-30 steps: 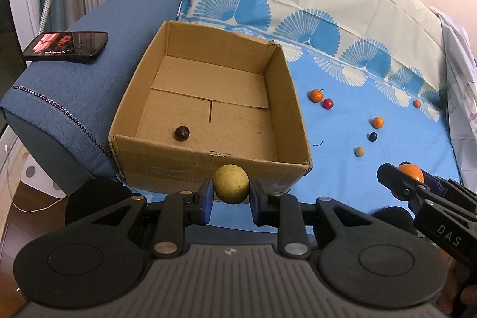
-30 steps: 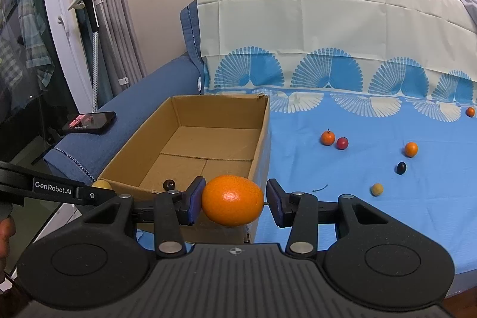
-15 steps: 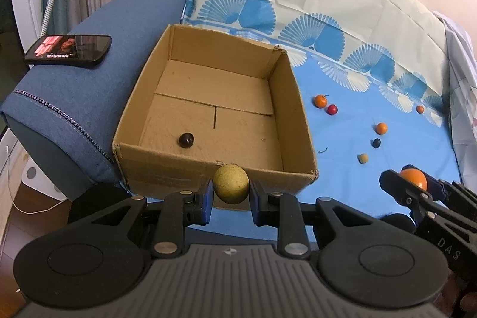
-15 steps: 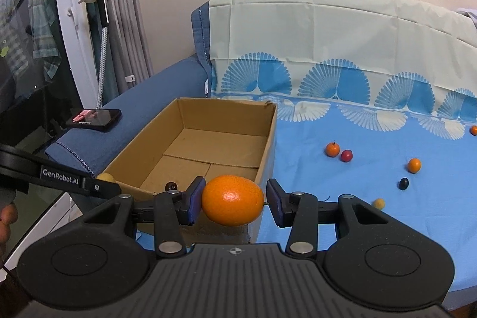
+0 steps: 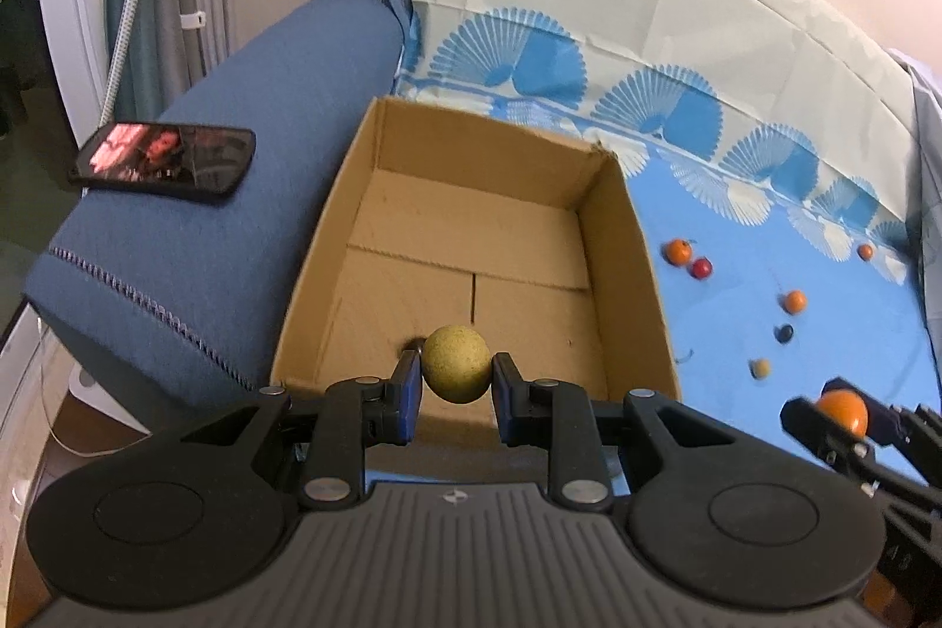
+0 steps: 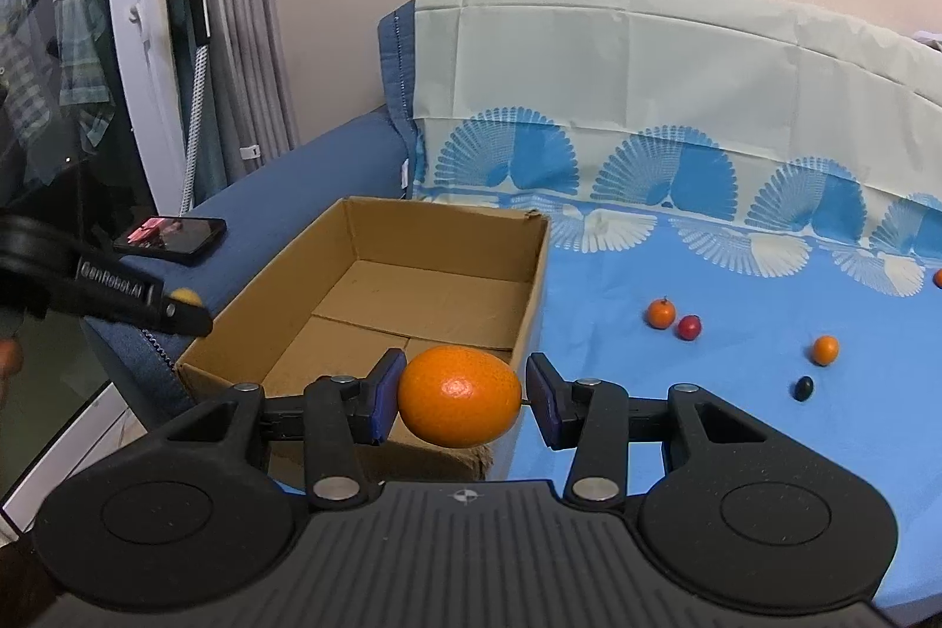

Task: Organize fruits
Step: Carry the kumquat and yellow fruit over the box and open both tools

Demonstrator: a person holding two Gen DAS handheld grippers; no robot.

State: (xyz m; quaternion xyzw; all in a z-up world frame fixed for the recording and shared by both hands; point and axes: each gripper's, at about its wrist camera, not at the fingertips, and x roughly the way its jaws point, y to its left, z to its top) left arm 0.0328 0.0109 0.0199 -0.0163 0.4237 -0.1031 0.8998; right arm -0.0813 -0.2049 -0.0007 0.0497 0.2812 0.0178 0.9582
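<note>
Our left hand-held gripper [image 5: 456,384] closed on a yellow-green fruit [image 5: 456,363] above the cardboard box [image 5: 642,275], our right hand-held gripper [image 6: 465,398] clamping an orange [image 6: 459,395] at the box's near corner, only the left view showing a small tan fruit [image 5: 760,367] on the blue sheet [image 5: 736,334].

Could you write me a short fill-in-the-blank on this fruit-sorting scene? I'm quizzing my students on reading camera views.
1. The left gripper holds a ______-coloured round fruit.
2. The right gripper holds an ______.
3. A phone lies on the blue sofa ______ beside the cardboard box.
4. Loose small fruits lie on the blue ______, outside the box.

Missing words: yellow; orange; armrest; sheet
</note>
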